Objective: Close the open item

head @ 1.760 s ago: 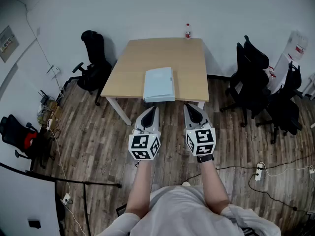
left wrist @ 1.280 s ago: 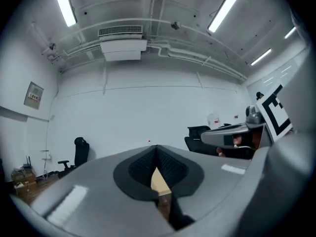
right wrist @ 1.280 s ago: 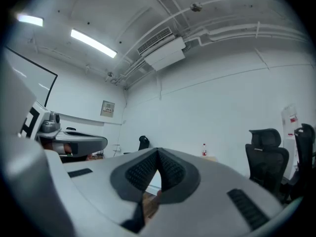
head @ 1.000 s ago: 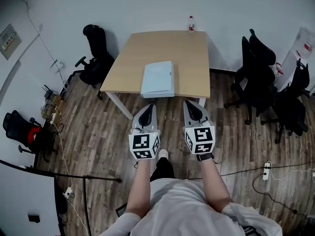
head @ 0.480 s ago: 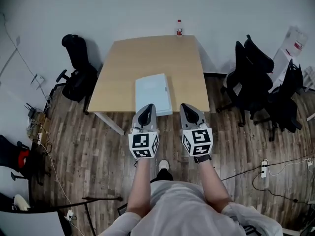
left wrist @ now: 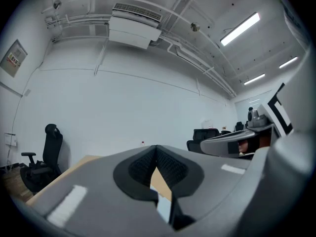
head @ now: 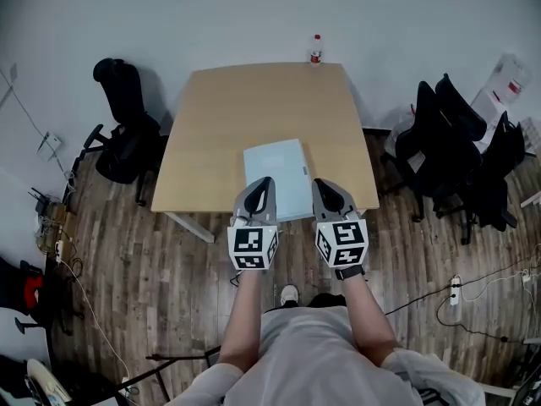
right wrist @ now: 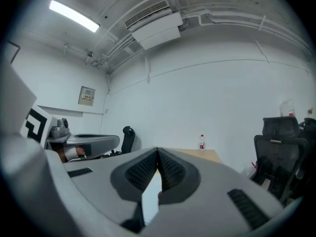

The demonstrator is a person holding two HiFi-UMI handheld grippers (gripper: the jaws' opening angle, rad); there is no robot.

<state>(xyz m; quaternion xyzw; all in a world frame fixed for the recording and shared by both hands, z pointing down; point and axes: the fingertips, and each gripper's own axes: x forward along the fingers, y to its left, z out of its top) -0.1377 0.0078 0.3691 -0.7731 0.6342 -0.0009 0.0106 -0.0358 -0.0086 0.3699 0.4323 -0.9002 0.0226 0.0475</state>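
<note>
A pale blue flat rectangular item, like a folder or a thin case, lies on the wooden table near its front edge; whether it is open I cannot tell. My left gripper is shut, its tip over the item's front left corner. My right gripper is also shut, just off the item's front right corner. In the left gripper view the left gripper shows its jaws meeting at the tip, empty. The right gripper looks the same in its own view.
A small bottle with a red label stands at the table's far edge, also in the right gripper view as the bottle. A black office chair stands left of the table and more chairs on the right. Cables lie on the wooden floor.
The person has walked up to the table. The table and pale blue item have come nearer, and both shut grippers now reach the item's front edge.
</note>
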